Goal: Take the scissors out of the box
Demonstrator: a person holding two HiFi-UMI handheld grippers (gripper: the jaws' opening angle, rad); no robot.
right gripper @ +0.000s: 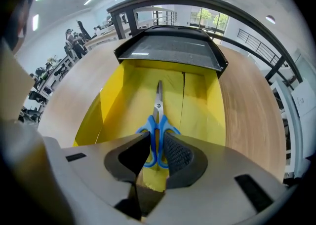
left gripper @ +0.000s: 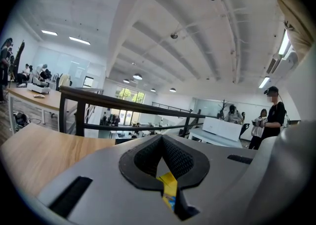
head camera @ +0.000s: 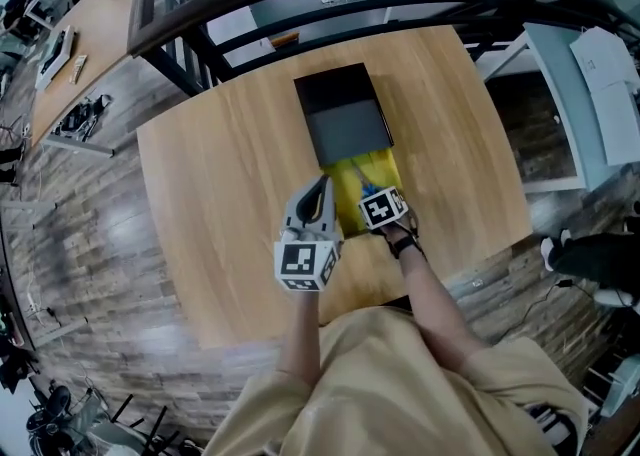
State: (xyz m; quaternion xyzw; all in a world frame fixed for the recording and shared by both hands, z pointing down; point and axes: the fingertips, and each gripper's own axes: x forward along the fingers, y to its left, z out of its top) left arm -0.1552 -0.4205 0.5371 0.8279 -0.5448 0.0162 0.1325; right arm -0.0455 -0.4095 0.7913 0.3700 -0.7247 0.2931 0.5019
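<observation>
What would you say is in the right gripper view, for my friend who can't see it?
The right gripper pinches the blue handles of the scissors, which lie flat in an open yellow box, blades pointing away. A black cover sits at the box's far end, all on a wooden table.

Scissors (right gripper: pixel 158 108): we see blue handles, silver blades.
Box (right gripper: pixel 111 101): yellow inside, black lid.
Table (right gripper: pixel 247 105): light wood.
</observation>
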